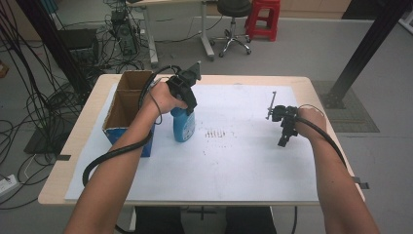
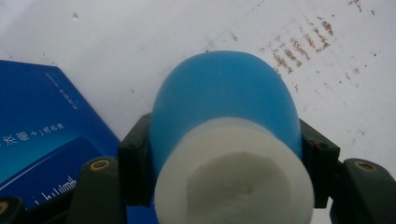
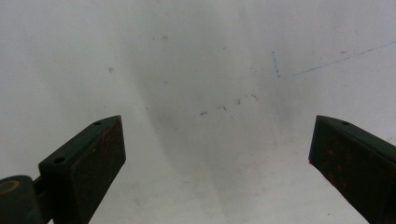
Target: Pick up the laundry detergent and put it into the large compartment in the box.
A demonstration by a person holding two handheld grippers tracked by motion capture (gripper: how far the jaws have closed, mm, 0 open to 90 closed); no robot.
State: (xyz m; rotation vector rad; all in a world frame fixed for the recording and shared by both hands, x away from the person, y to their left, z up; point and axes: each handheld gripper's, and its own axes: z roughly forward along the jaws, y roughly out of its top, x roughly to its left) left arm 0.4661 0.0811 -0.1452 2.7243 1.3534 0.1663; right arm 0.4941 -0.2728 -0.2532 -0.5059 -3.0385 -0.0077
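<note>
From the high view we see the left gripper (image 1: 184,92) clamped on a blue bottle (image 1: 183,125) that stands just beside the open cardboard box (image 1: 127,105) on the white sheet (image 1: 234,161); the right gripper (image 1: 285,127) hovers well away from the box. In the left gripper view our jaws pinch the bottle's (image 2: 224,107) sides below its white cap (image 2: 233,182), the box's blue wall (image 2: 42,130) close by. In the right gripper view our jaws stand spread wide over bare sheet (image 3: 210,70).

Left tool (image 1: 187,105) clamped tight; right tool (image 1: 285,139) gapes wide, pointing down.
</note>
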